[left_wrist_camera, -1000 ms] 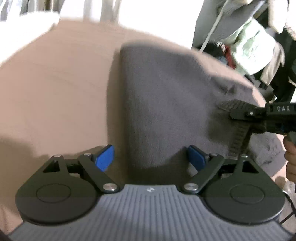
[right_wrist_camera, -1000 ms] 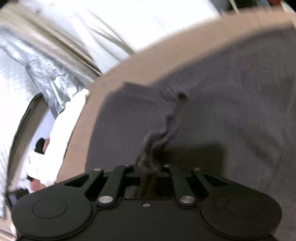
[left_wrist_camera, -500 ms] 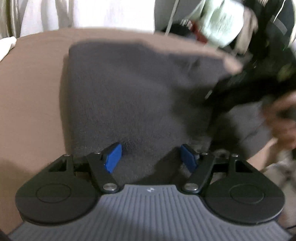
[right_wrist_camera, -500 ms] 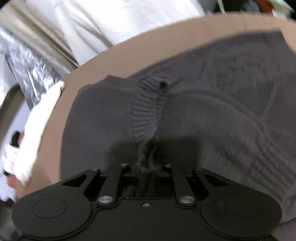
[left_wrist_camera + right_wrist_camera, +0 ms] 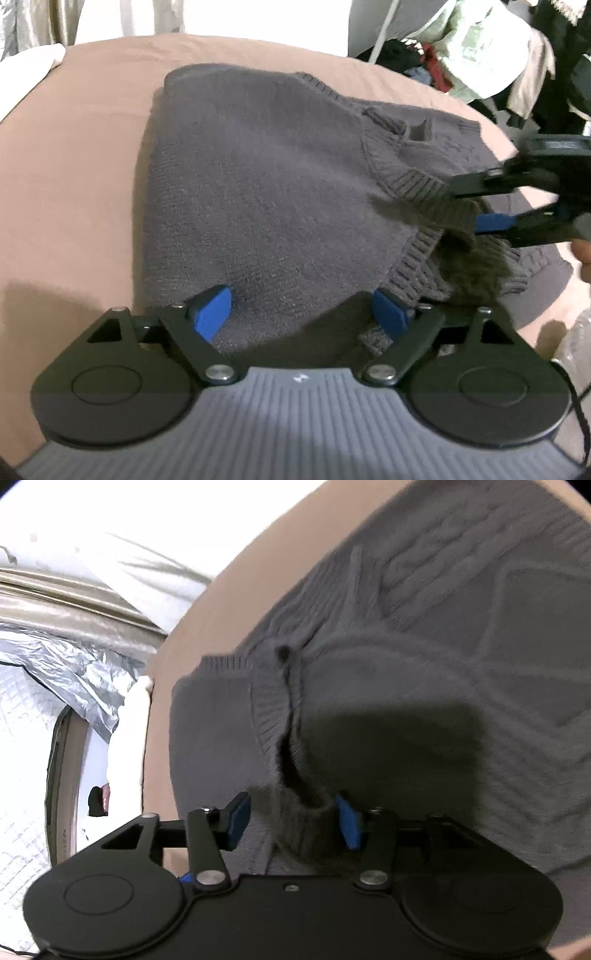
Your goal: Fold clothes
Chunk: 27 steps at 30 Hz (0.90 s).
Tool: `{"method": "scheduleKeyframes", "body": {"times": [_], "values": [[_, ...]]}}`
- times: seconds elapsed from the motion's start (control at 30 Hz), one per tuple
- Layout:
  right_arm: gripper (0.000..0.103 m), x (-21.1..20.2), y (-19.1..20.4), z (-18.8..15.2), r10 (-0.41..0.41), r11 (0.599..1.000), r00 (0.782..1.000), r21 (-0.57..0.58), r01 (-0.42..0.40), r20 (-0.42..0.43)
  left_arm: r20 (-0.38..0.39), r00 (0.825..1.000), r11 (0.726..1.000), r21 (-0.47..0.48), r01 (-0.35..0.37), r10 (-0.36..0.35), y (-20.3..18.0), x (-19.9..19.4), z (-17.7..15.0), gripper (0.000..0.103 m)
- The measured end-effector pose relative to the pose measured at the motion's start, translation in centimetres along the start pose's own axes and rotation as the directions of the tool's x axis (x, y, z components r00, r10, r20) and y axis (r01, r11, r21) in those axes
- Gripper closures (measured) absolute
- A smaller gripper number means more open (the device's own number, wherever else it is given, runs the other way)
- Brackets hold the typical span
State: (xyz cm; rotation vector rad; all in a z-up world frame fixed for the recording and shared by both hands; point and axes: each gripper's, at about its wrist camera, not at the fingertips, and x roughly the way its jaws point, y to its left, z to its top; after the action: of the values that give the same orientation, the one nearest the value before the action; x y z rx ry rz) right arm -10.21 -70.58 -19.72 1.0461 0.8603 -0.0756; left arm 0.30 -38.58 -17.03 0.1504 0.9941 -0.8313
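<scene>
Change: right tongs [image 5: 291, 821], pinched on a ribbed cuff half a second ago, now stand spread with the cuff loose between the pads; they also show at the right edge of the left wrist view [image 5: 491, 206].
Sweater [image 5: 266, 206]: grey knit, lying flat on the tan surface [image 5: 74, 177], partly folded; cable pattern visible in the right wrist view [image 5: 480, 590].
Cuff [image 5: 273, 709]: ribbed, laid over the sweater body.
Left tongs [image 5: 301, 314]: spread wide, blue pads low over the sweater's near edge, gripping nothing.
Background: clothes pile [image 5: 480, 55] beyond the surface; silver foil sheet [image 5: 55, 664] to the side.
</scene>
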Motion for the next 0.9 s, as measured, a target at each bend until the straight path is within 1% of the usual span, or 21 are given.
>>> {"method": "scheduleKeyframes", "body": {"times": [0.03, 0.1, 0.17, 0.23, 0.3, 0.37, 0.43, 0.47, 0.53, 0.6, 0.67, 0.7, 0.73, 0.8, 0.83, 0.87, 0.9], "values": [[0.041, -0.8, -0.1, 0.1, 0.001, 1.0, 1.0, 0.0, -0.001, 0.017, -0.005, 1.0, 1.0, -0.007, -0.003, 0.003, -0.4, -0.1, 0.4, 0.018], [0.041, -2.7, -0.5, 0.3, 0.006, 1.0, 0.998, 0.015, -0.007, 0.059, -0.01, 1.0, 1.0, -0.012, 0.019, -0.019, -1.3, -0.6, 0.9, 0.016], [0.041, -5.3, -1.1, 0.7, 0.016, 1.0, 0.996, 0.02, -0.018, 0.092, -0.025, 0.999, 0.999, -0.015, 0.036, -0.037, -2.3, -0.9, 1.6, 0.016], [0.038, -8.6, -2.1, 0.9, 0.023, 1.0, 0.989, -0.01, -0.022, 0.144, -0.04, 0.998, 0.999, 0.007, 0.046, -0.046, -3.5, -1.5, 2.0, 0.016], [0.027, -12.0, -3.1, 1.1, 0.03, 0.999, 0.98, -0.038, -0.023, 0.196, -0.057, 0.998, 0.997, 0.061, 0.041, -0.037, -4.6, -2.1, 2.1, 0.015], [0.019, -15.1, -4.6, 0.7, -0.024, 0.999, 0.975, -0.035, 0.033, 0.221, -0.112, 0.994, 0.995, 0.096, 0.021, -0.01, -5.3, -1.4, 1.9, 0.015], [0.019, -17.5, -7.0, 0.3, -0.081, 0.996, 0.971, 0.052, 0.071, 0.224, -0.169, 0.986, 0.995, 0.103, 0.007, 0.011, -5.8, -0.3, 1.5, 0.016], [0.019, -18.5, -8.5, 0.1, -0.102, 0.99, 0.97, 0.114, 0.079, 0.218, -0.164, 0.986, 0.993, 0.114, 0.017, 0.002, -6.2, -0.2, 1.3, 0.016], [0.019, -20.0, -11.1, -0.3, -0.126, 0.976, 0.971, 0.201, 0.085, 0.202, -0.153, 0.987, 0.987, 0.143, 0.067, -0.045, -7.2, -0.5, 1.3, 0.016], [0.019, -20.9, -13.1, -0.7, -0.176, 0.959, 0.966, 0.256, 0.124, 0.188, -0.135, 0.986, 0.973, 0.195, 0.123, -0.097, -8.7, -1.1, 1.2, 0.015], [0.019, -20.7, -14.6, -1.2, -0.22, 0.944, 0.961, 0.285, 0.167, 0.168, -0.128, 0.985, 0.95, 0.278, 0.144, -0.112, -10.3, -1.6, 1.2, 0.015], [0.019, -20.6, -15.3, -1.4, -0.238, 0.937, 0.959, 0.297, 0.184, 0.156, -0.13, 0.986, 0.935, 0.326, 0.143, -0.106, -11.1, -1.6, 0.9, 0.015], [0.019, -19.9, -16.0, -1.5, -0.238, 0.932, 0.961, 0.312, 0.186, 0.138, -0.135, 0.987, 0.921, 0.367, 0.133, -0.088, -11.9, -1.5, 0.7, 0.015], [0.019, -18.6, -17.5, -1.6, -0.239, 0.92, 0.966, 0.341, 0.191, 0.103, -0.141, 0.989, 0.903, 0.419, 0.096, -0.04, -12.7, -0.7, 0.2, 0.015], [0.019, -17.8, -18.1, -1.6, -0.247, 0.91, 0.965, 0.365, 0.198, 0.091, -0.145, 0.989, 0.902, 0.424, 0.082, -0.022, -12.5, -0.2, -0.1, 0.015], [0.018, -17.1, -18.8, -1.6, -0.258, 0.897, 0.963, 0.389, 0.208, 0.082, -0.153, 0.988, 0.906, 0.415, 0.082, -0.019, -12.1, 0.3, -0.2, 0.015], [0.017, -16.5, -19.4, -1.4, -0.244, 0.894, 0.968, 0.4, 0.199, 0.064, -0.16, 0.987, 0.91, 0.406, 0.086, -0.022, -11.8, 0.7, -0.4, 0.015]]}}
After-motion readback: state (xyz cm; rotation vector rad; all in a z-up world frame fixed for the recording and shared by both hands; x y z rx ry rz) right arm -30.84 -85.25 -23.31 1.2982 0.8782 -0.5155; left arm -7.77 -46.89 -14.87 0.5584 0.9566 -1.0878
